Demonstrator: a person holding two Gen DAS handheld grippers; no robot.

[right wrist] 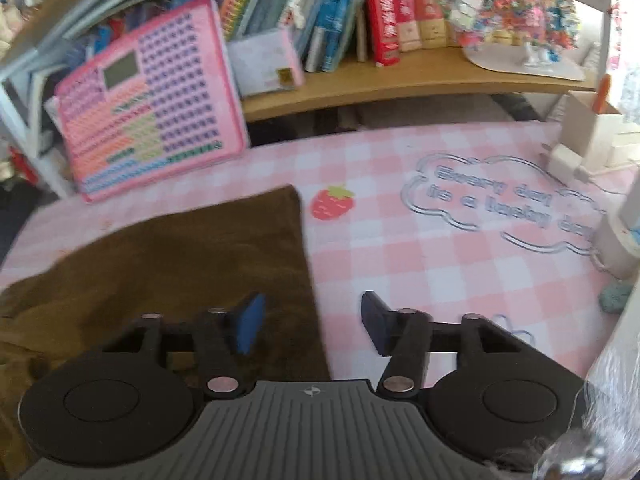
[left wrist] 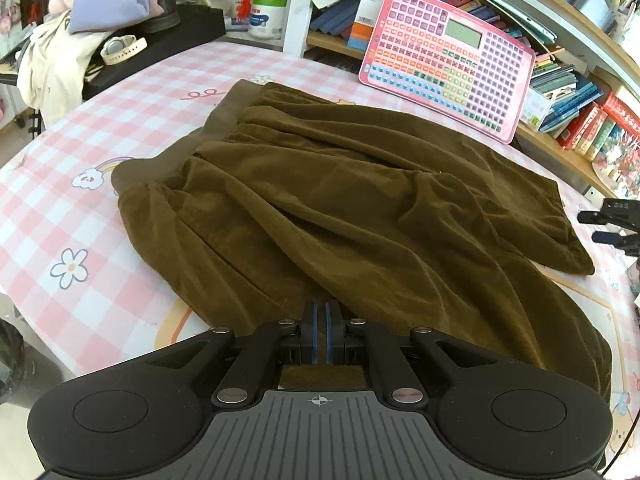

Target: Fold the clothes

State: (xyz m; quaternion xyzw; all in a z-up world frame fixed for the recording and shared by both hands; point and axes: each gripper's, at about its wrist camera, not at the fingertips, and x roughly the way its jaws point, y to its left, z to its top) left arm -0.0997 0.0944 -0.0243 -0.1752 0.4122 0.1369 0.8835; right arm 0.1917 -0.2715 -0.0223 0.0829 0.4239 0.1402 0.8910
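A brown velvety garment (left wrist: 340,200) lies crumpled across the pink checked tablecloth (left wrist: 60,208). At its near edge, creases run up to my left gripper (left wrist: 320,308), which is shut on the cloth. In the right wrist view the garment (right wrist: 180,260) shows a straight right edge and a far corner. My right gripper (right wrist: 312,316) hangs open over that edge, one blue pad (right wrist: 250,322) above the cloth and the other finger above the tablecloth (right wrist: 400,248), with nothing pinched. The right gripper (left wrist: 608,224) also shows at the far right of the left wrist view, beside the garment's corner.
A pink toy keyboard board (left wrist: 448,60) leans on the bookshelf (left wrist: 572,152) behind the garment. A black case with a white watch (left wrist: 120,50) sits at the back left. A white charger (right wrist: 564,160) and boxes stand at the right.
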